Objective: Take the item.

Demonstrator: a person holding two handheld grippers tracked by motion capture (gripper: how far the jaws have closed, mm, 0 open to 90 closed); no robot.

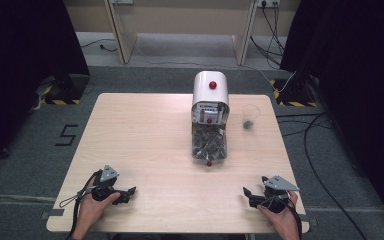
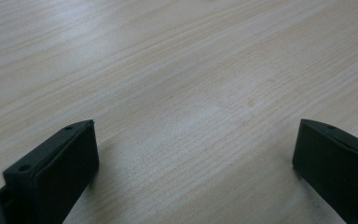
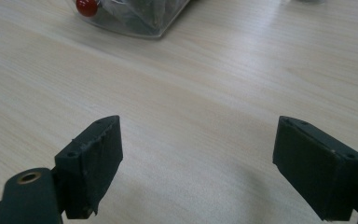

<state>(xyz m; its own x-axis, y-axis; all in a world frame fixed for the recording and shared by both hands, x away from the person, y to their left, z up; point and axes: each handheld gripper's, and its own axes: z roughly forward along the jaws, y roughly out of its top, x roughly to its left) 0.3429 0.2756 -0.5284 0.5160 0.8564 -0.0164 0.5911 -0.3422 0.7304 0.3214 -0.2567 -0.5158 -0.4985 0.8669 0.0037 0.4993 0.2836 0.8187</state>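
Observation:
A white dispenser with a red knob [image 1: 210, 91] stands at the table's far middle. Its clear drawer [image 1: 209, 142], full of dark small parts, is pulled out toward me and ends in a small red knob [image 1: 209, 163]. That drawer's front and red knob [image 3: 87, 6] appear at the top of the right gripper view. My left gripper [image 1: 128, 192] rests near the front left edge, held by a hand, open over bare wood [image 2: 191, 121]. Near the front right edge my right gripper [image 1: 248, 193] is open too, with nothing between its fingers [image 3: 93, 154].
A small clear cup [image 1: 250, 117] with something dark in it stands right of the dispenser. The light wooden table [image 1: 145, 140] has grey carpet around it. Cables [image 1: 320, 150] run on the floor at the right. Black curtains hang at both sides.

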